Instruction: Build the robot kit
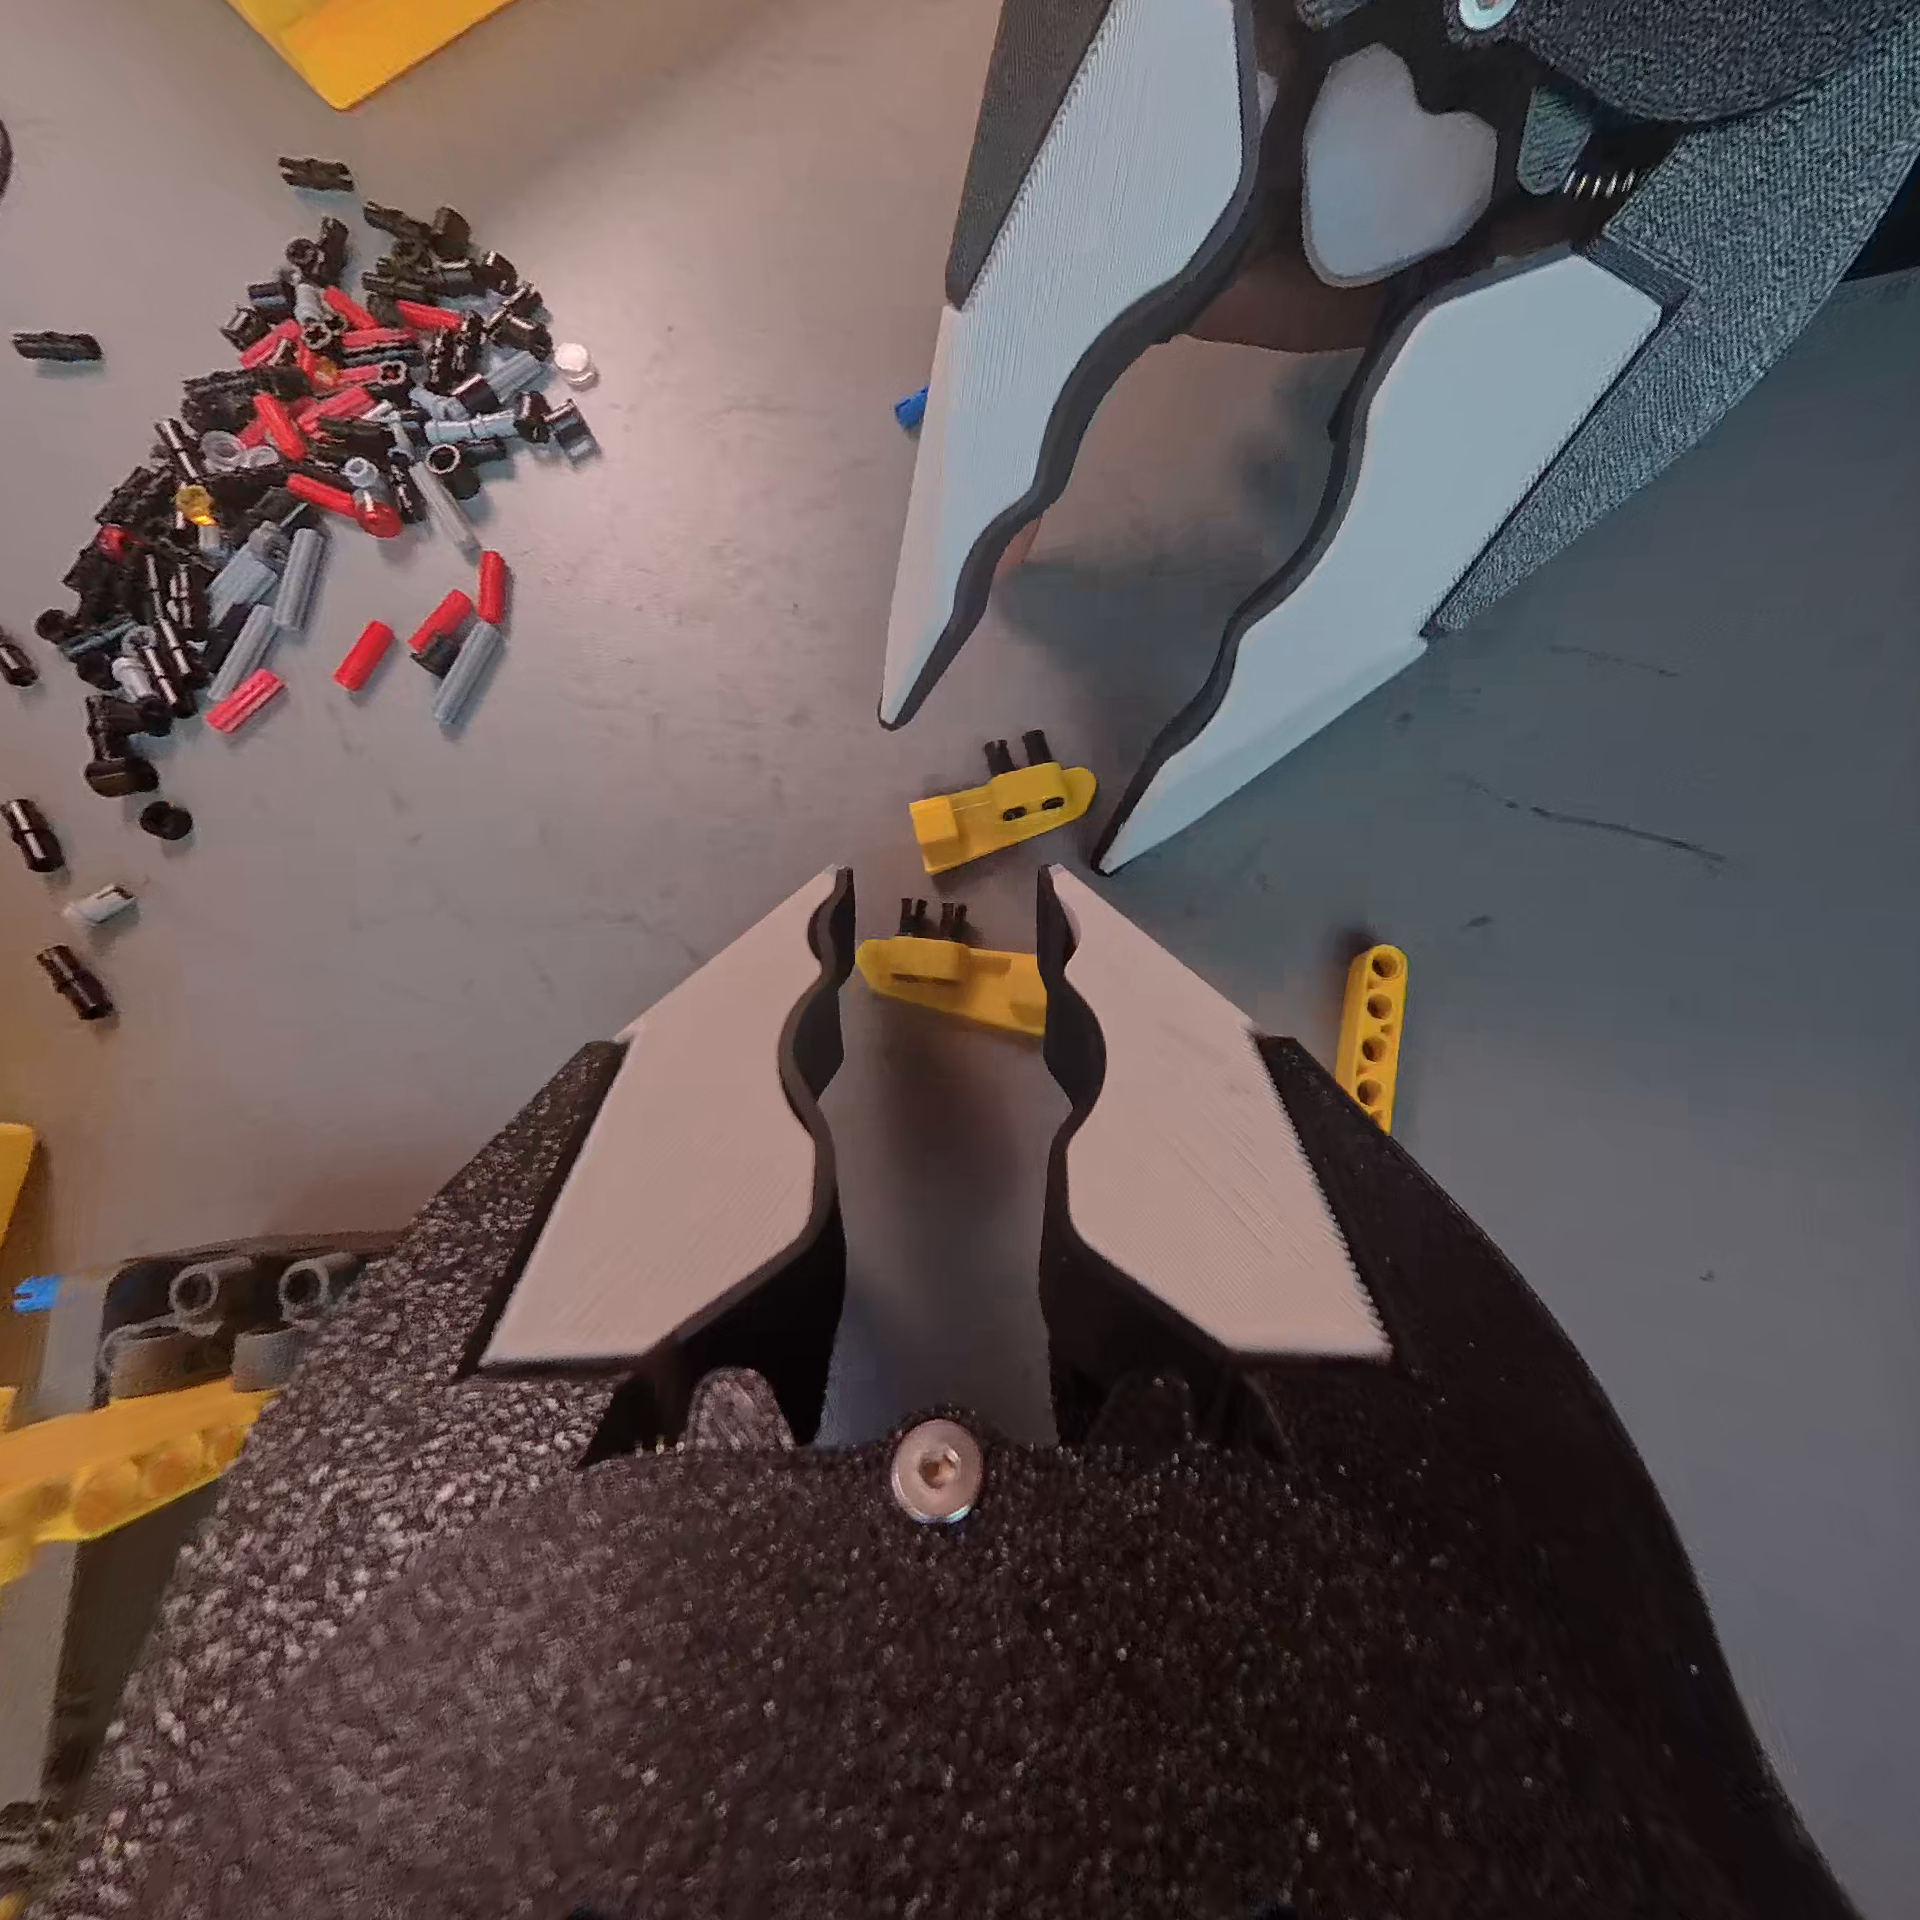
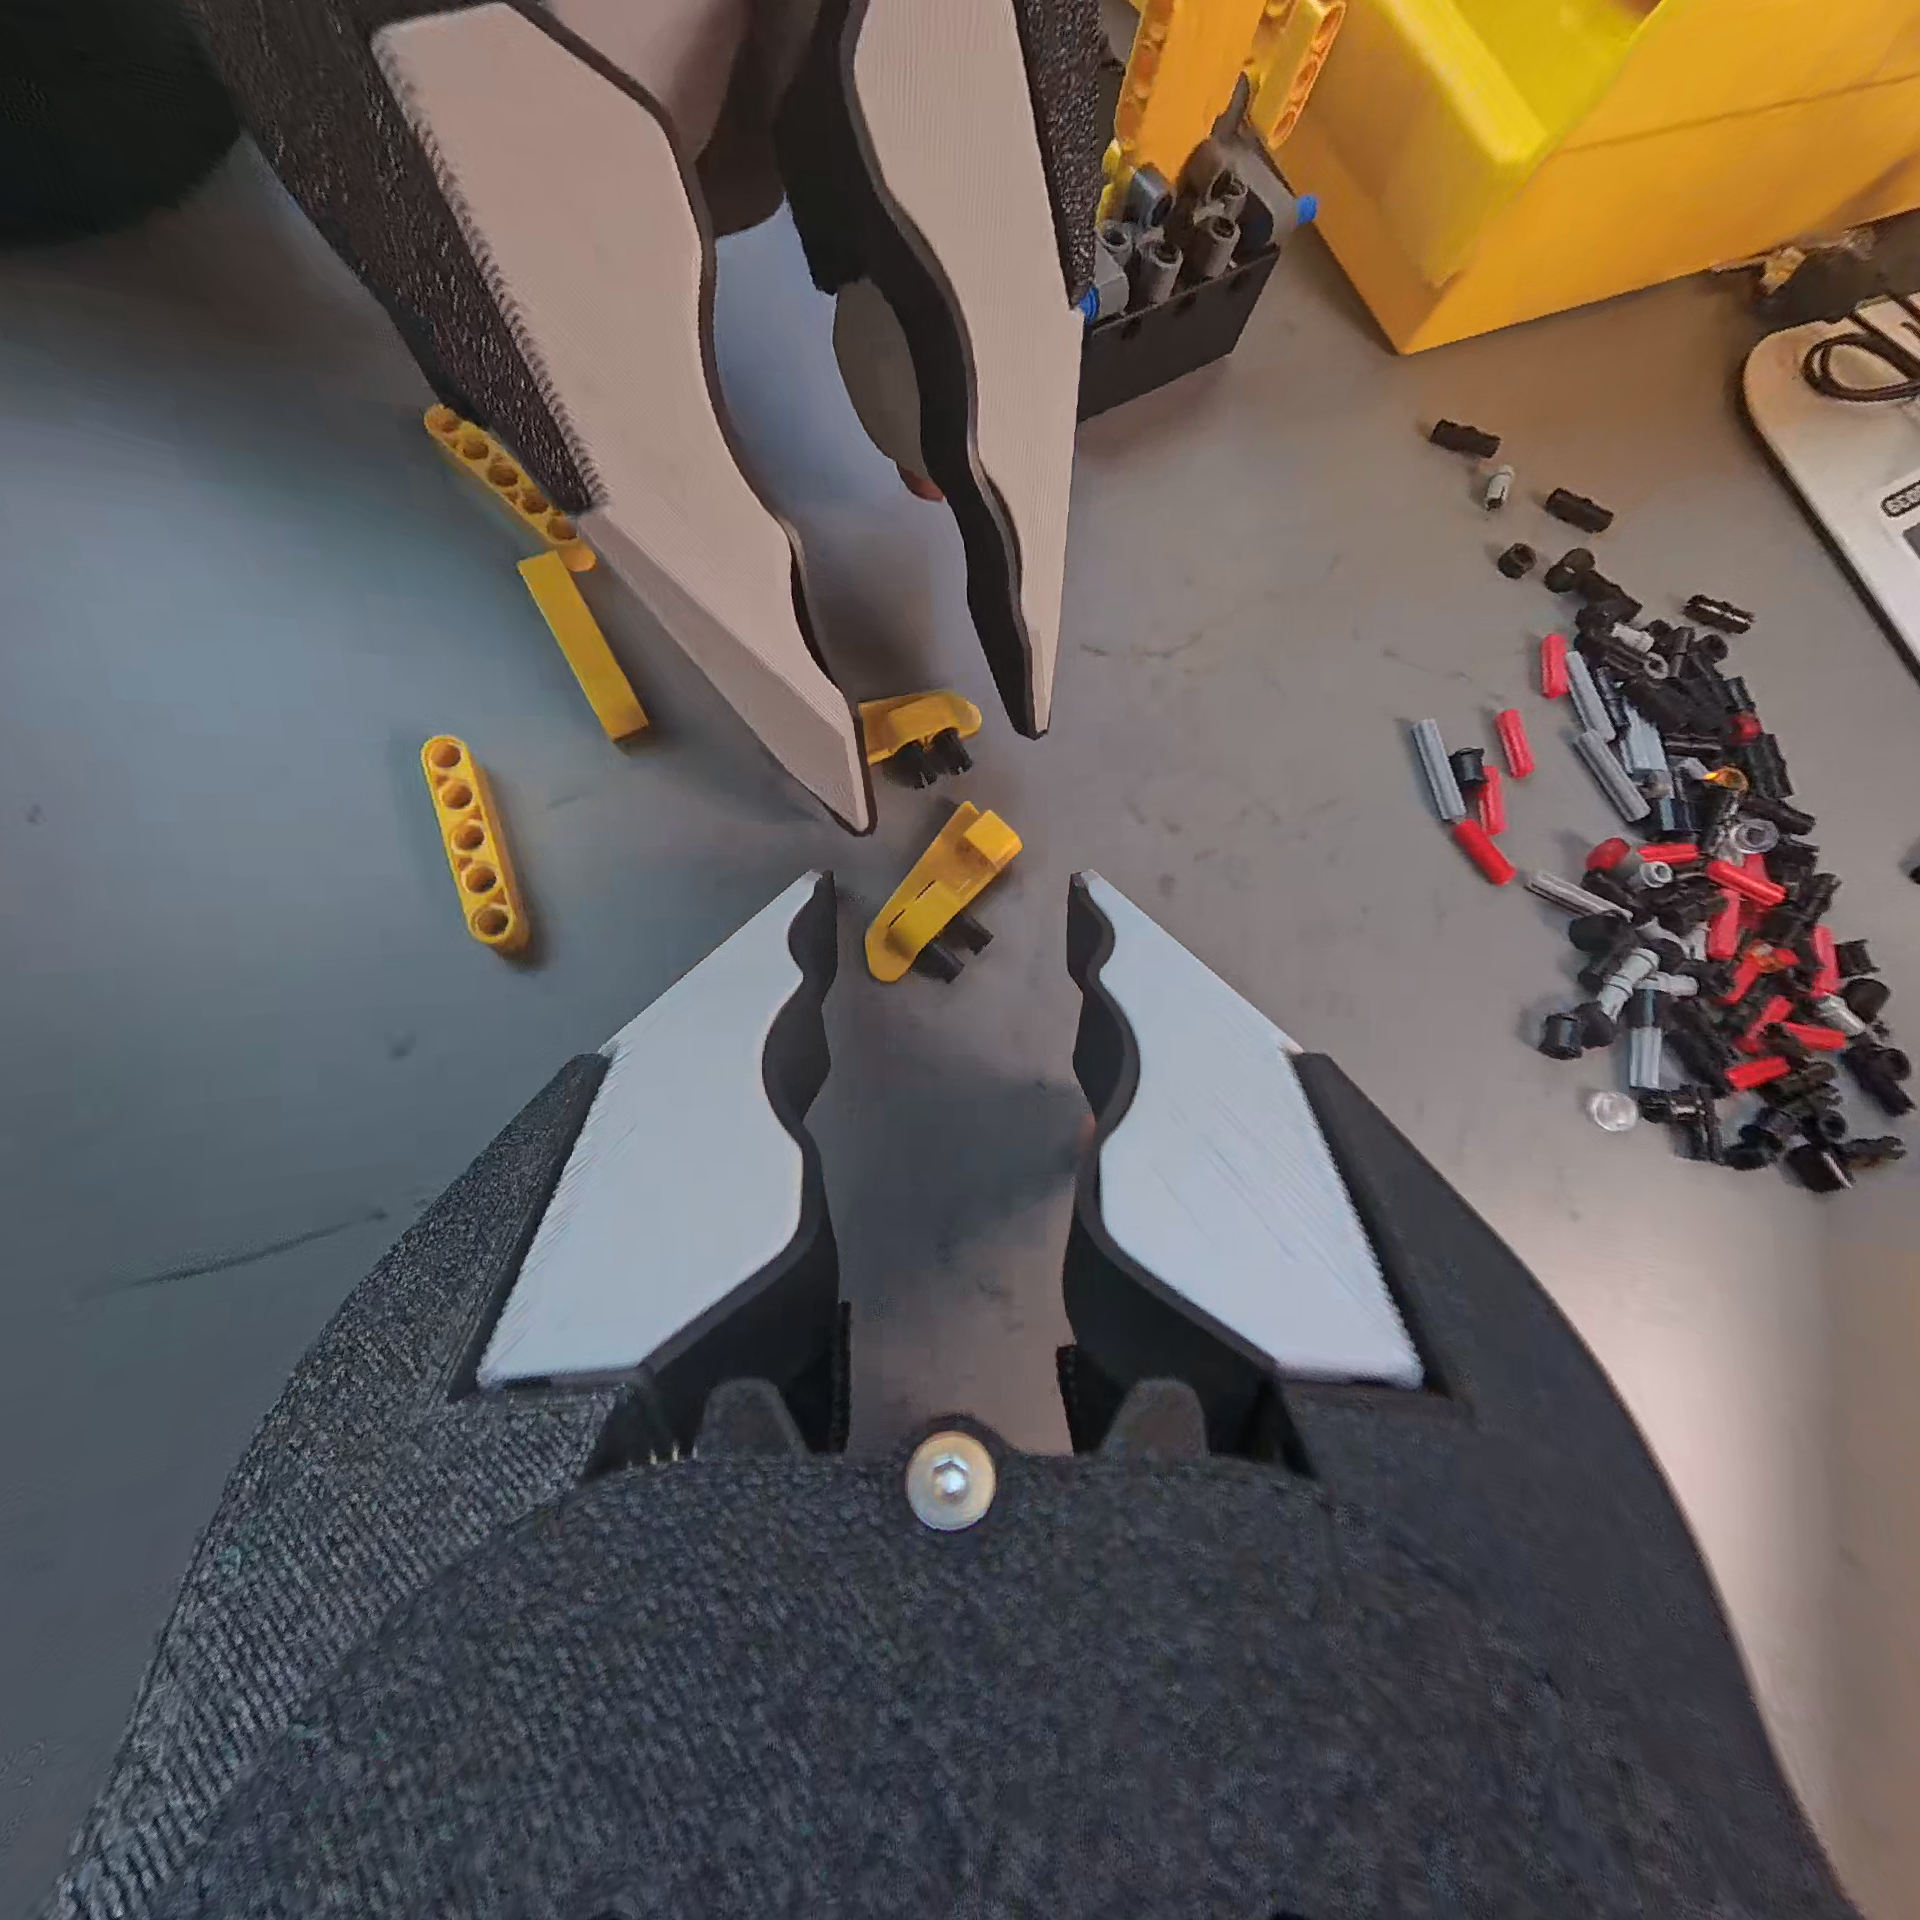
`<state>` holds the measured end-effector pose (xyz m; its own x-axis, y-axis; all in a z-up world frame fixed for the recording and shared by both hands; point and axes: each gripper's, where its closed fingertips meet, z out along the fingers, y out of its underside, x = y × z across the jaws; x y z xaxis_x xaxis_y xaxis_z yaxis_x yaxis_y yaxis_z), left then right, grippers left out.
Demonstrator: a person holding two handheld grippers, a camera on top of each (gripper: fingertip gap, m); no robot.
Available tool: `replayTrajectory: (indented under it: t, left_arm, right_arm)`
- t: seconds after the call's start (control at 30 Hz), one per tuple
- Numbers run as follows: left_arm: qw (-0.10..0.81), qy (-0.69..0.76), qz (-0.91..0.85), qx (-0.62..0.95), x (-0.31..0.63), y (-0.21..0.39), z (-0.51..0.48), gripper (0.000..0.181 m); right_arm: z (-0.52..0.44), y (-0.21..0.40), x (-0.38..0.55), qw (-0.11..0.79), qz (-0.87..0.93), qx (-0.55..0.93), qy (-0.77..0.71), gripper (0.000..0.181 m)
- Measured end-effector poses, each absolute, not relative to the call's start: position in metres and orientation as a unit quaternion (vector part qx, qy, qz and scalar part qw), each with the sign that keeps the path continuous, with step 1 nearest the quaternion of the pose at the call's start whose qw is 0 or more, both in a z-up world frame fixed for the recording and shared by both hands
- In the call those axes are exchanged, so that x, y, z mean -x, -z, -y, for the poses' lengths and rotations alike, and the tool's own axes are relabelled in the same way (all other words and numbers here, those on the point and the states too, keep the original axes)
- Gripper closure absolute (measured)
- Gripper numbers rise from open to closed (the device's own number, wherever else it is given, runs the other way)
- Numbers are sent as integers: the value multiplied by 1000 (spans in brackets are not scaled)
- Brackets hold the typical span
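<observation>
Left gripper (image 1: 945,883): fingers parted, gripping nothing, straddling a yellow bracket piece (image 1: 951,971) with two black pins, lying flat on the grey tabletop (image 1: 675,831) crosswise to the fingers. Right gripper (image 2: 951,883): fingers likewise parted and empty, a second yellow bracket (image 2: 940,894) just ahead between the tips, angled diagonally. Only the right wrist view shows the yellow box (image 2: 1558,156), black bin (image 2: 1174,312) and two holed yellow beams (image 2: 473,842); both show the loose pin pile (image 1: 291,468).

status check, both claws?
Left claw open, straddling a yellow pin piece. Right claw open, second yellow pin piece at its tips. Neither gripped; nothing between.
</observation>
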<state>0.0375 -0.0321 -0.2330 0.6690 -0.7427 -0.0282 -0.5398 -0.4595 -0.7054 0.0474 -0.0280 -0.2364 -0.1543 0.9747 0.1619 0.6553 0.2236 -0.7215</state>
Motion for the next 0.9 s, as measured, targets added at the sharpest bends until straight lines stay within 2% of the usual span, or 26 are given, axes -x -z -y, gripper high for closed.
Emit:
replayTrajectory:
  t: [0.13,0.27,0.33,0.53,0.67,0.77,0.9]
  left_arm:
    - [372,149,-373,837,-36,226,33,154]
    - [382,158,-365,834,-32,225,35,158]
    - [383,166,-364,833,-31,225,37,159]
    - [386,186,-371,824,-32,224,43,161]
    - [380,188,-370,826,-33,229,46,160]
    - [384,178,-377,824,-32,227,47,160]
    - [397,175,-370,822,-31,220,46,160]
  right_arm:
    - [23,237,-46,299,720,573,-253,145]
    - [27,240,-51,239,773,536,-240,159]
    - [29,240,-56,195,818,495,-220,165]
    - [18,242,-81,85,941,305,-115,166]
    - [-12,238,-87,84,967,238,-12,152]
    - [-4,225,-81,119,945,297,-72,144]
    - [-6,214,-80,195,876,419,-138,144]
